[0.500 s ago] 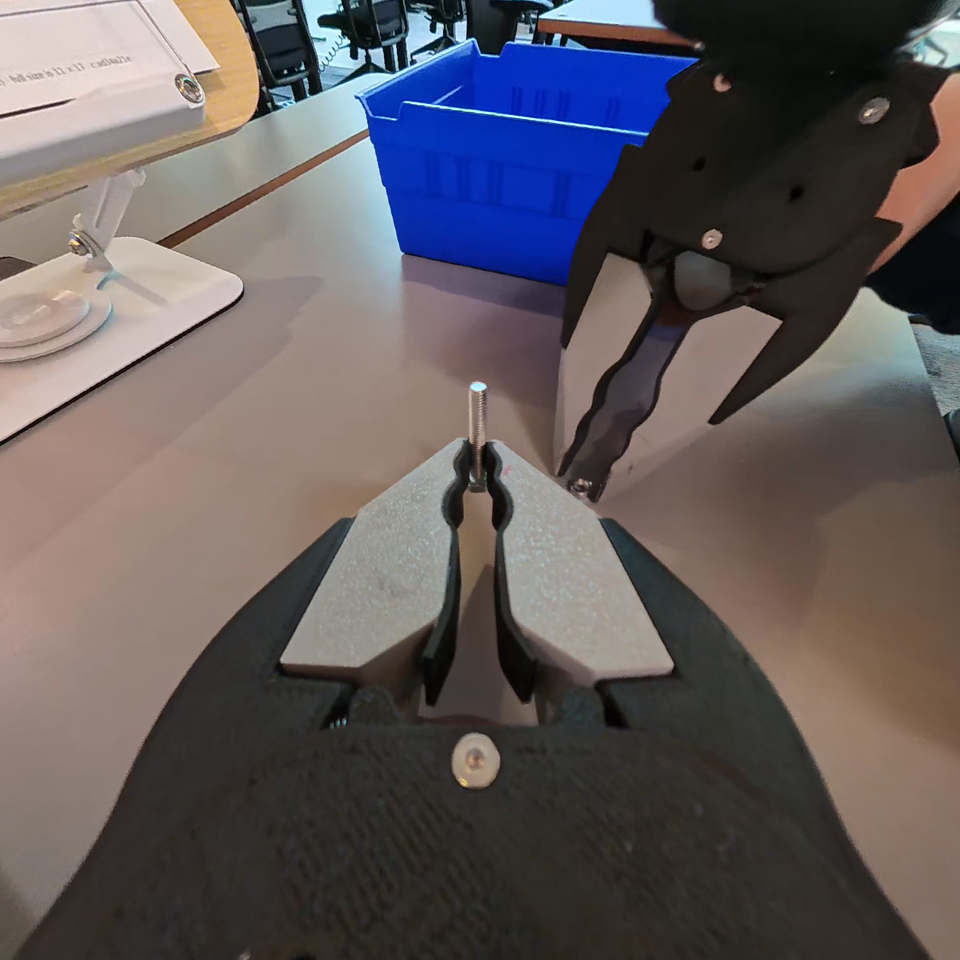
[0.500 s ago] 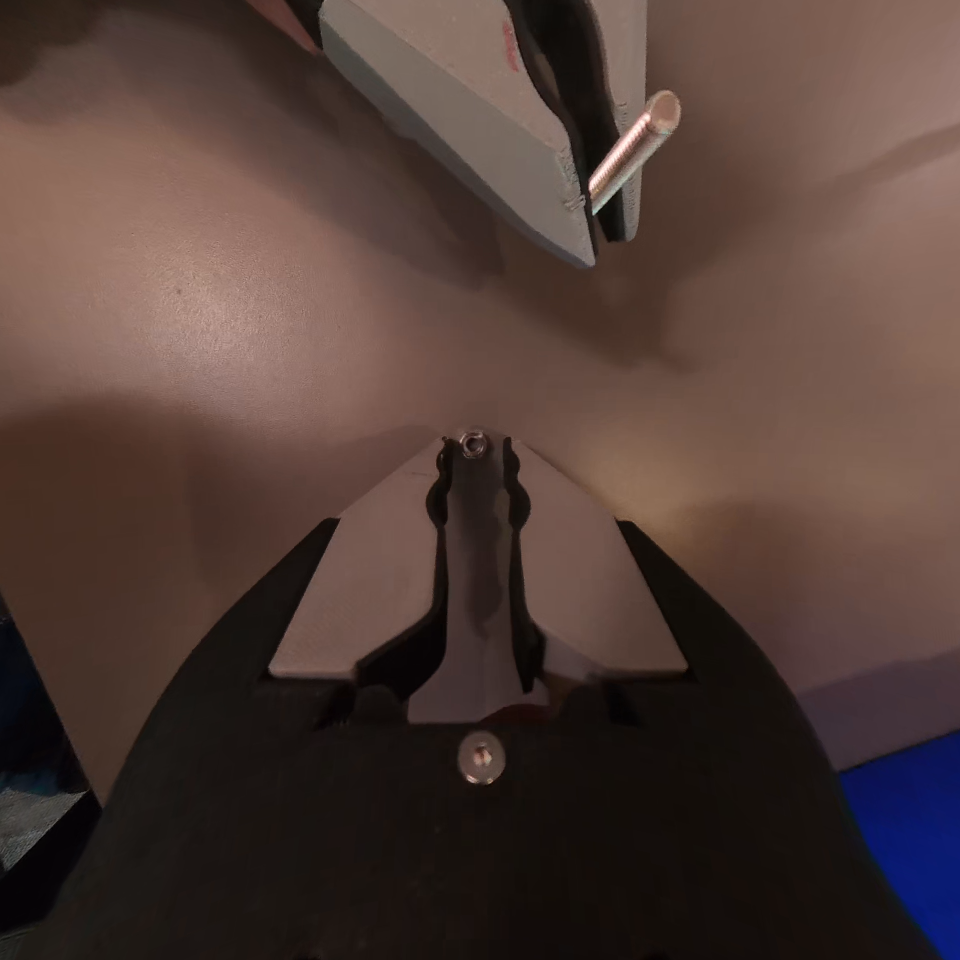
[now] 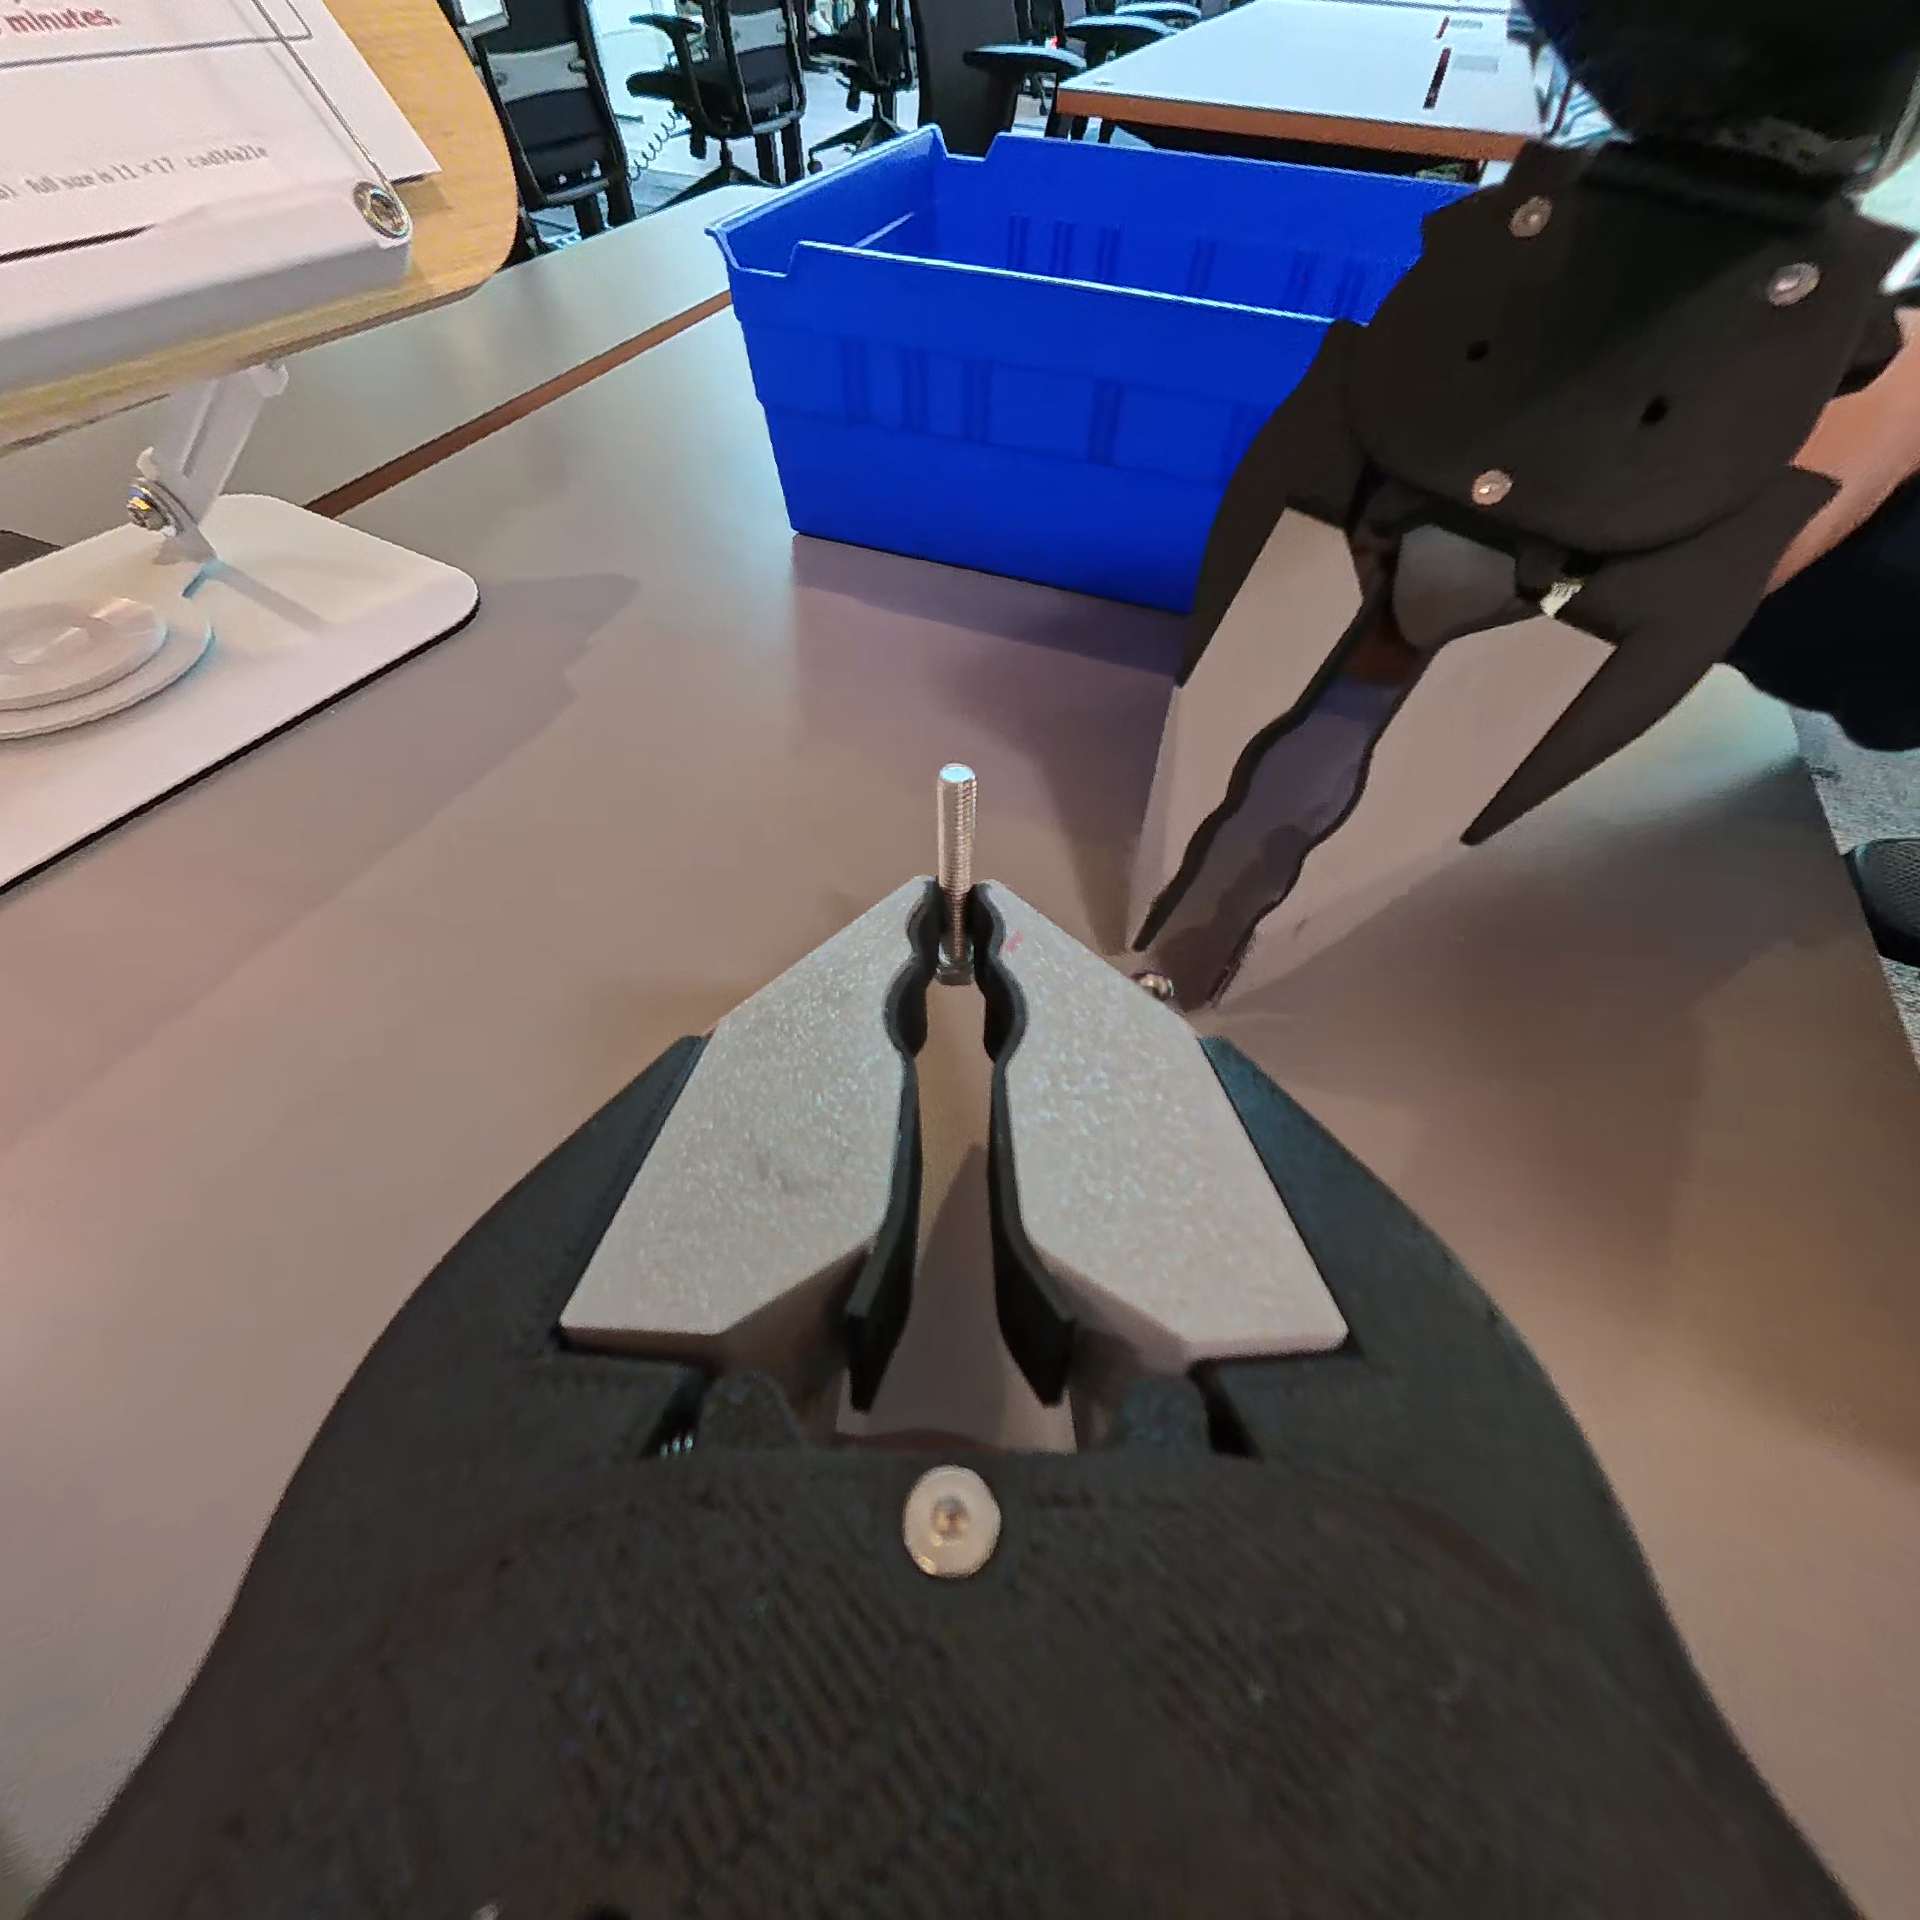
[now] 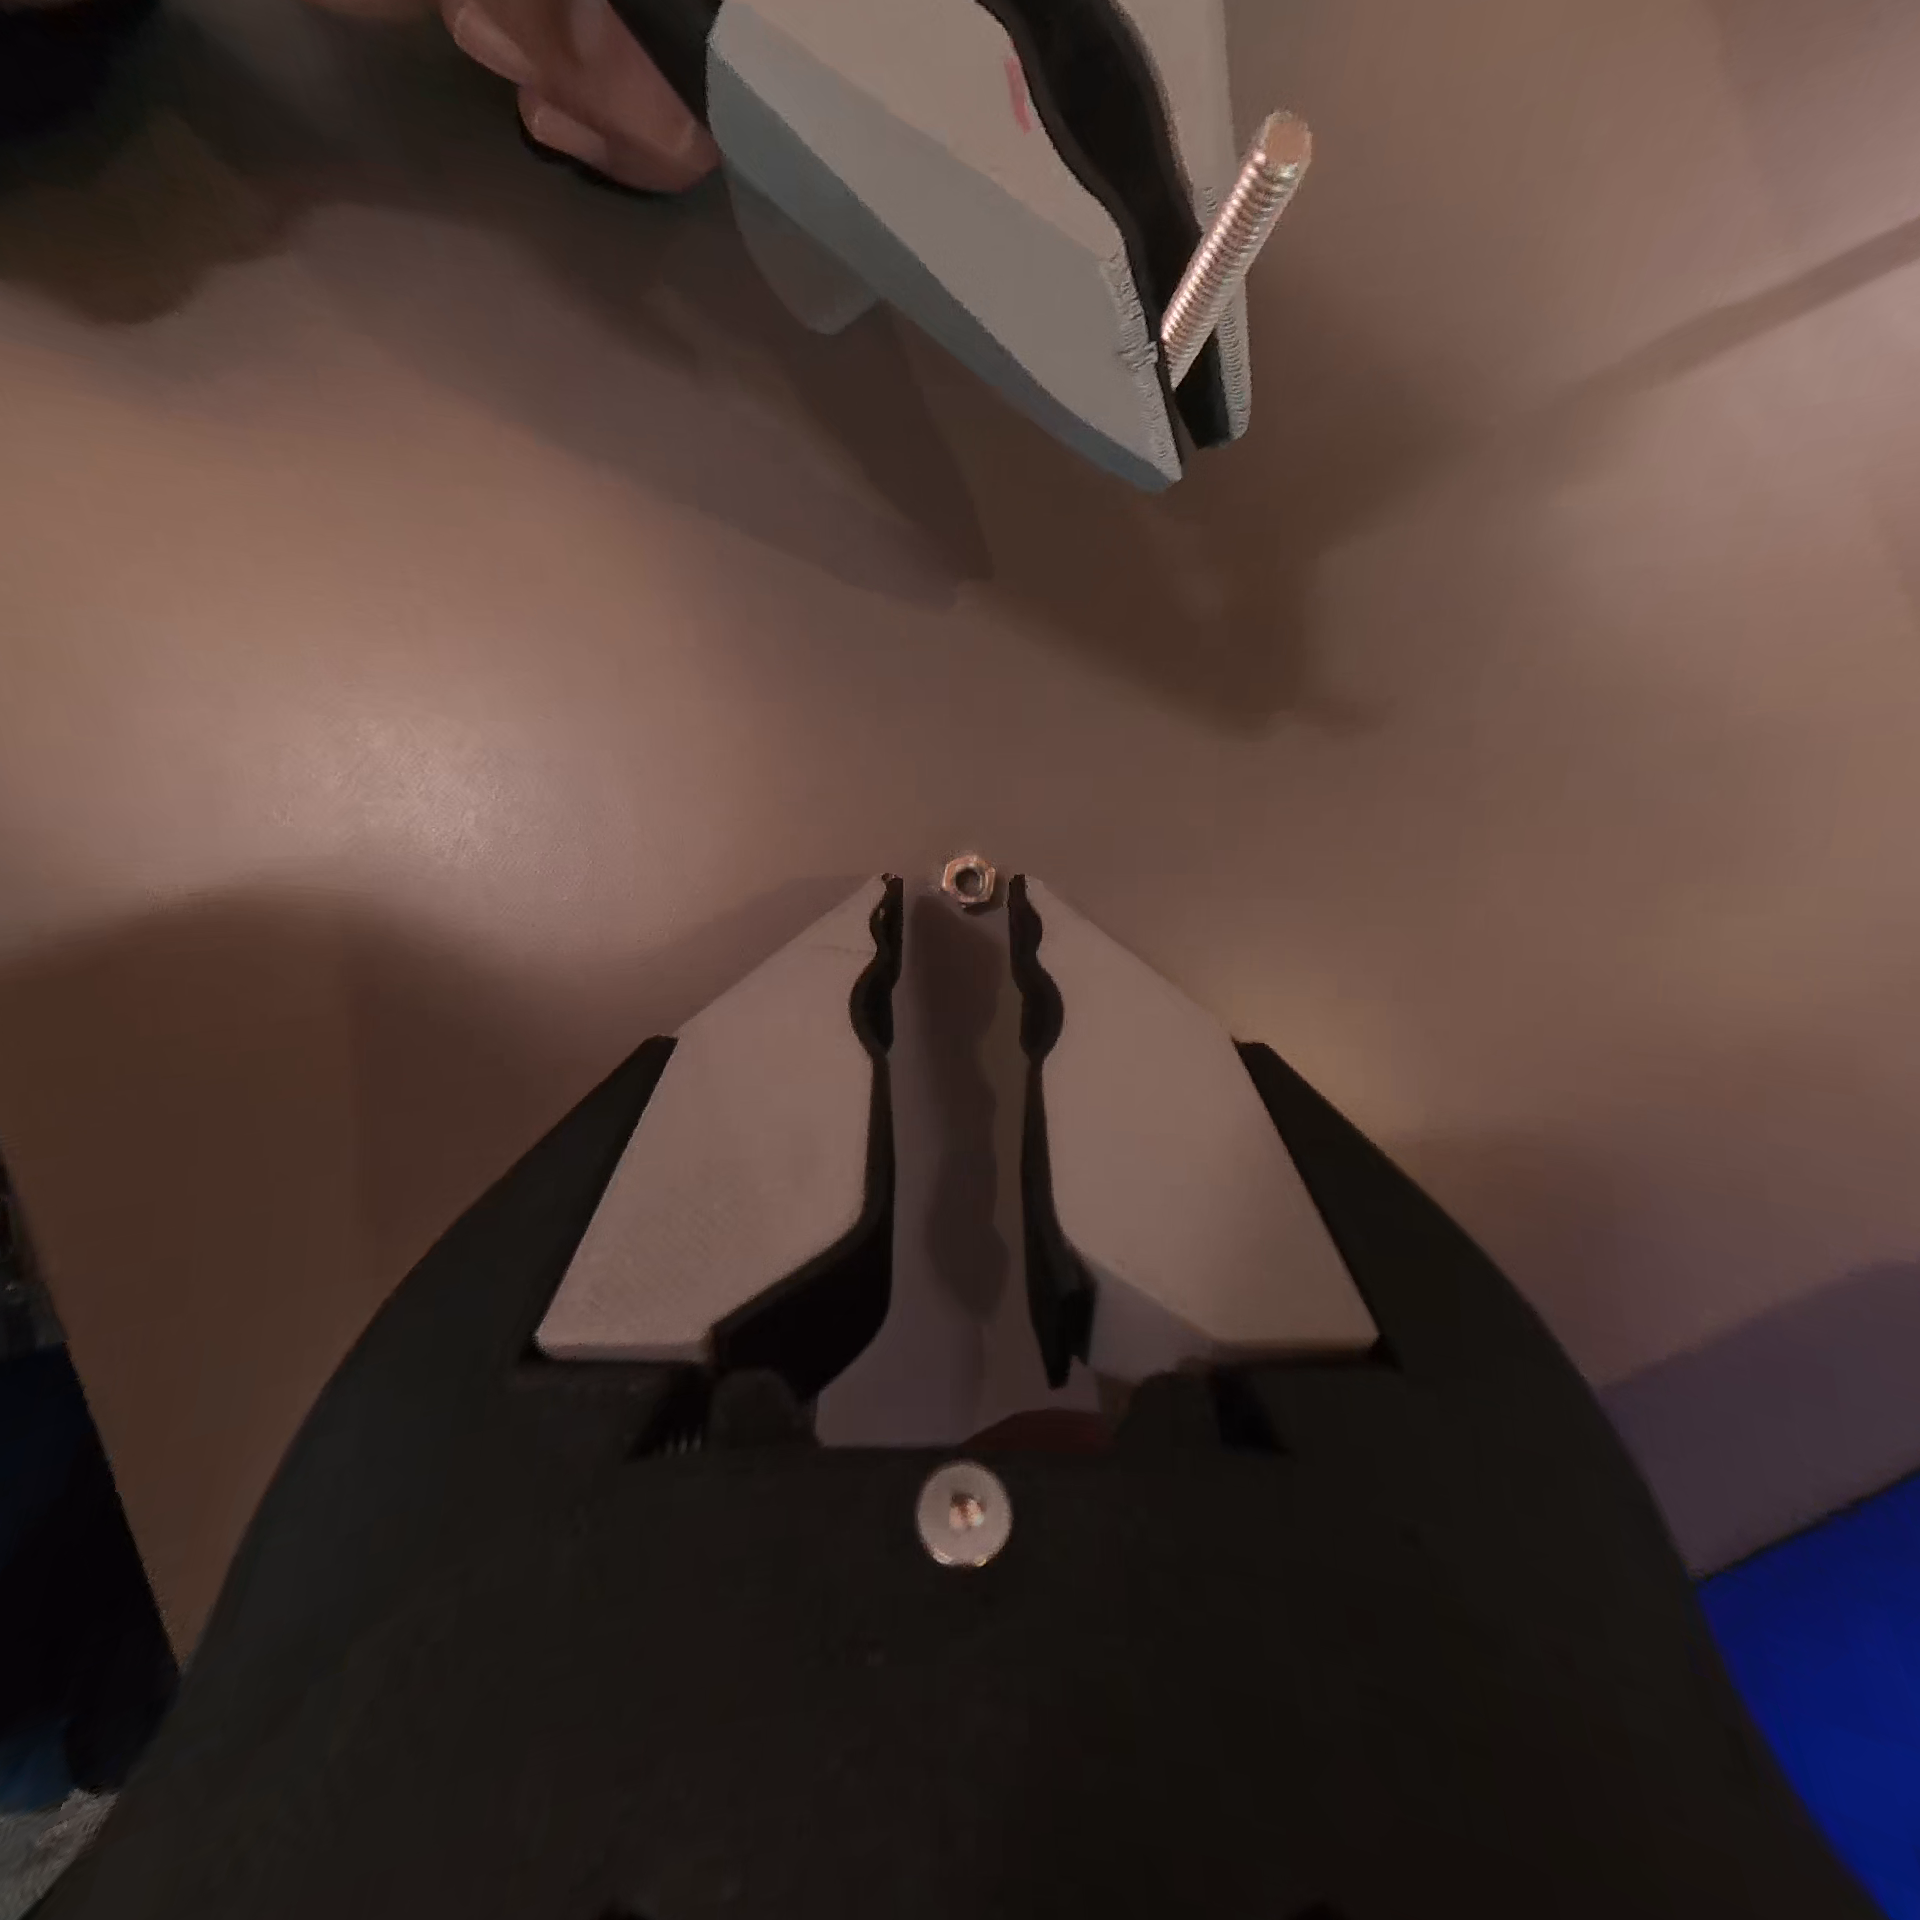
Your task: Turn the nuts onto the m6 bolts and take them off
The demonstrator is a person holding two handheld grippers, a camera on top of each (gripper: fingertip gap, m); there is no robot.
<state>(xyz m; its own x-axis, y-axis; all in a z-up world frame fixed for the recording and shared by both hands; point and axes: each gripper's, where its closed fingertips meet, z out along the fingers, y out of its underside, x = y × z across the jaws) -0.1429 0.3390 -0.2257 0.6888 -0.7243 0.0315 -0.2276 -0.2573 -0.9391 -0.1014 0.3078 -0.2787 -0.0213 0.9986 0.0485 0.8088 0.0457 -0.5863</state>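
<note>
Between left hand-held gripper (image 3: 953, 914) tips, bolt (image 3: 953, 831) head half hidden

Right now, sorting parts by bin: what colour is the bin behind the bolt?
Bright blue bin, clearest in left wrist view.

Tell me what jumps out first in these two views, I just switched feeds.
The left tongs are shut on a bolt standing thread-up over the grey table. The right tongs point down, open, astride a small nut lying flat on the table. Behind, a bright blue bin stands at the far side.
</note>
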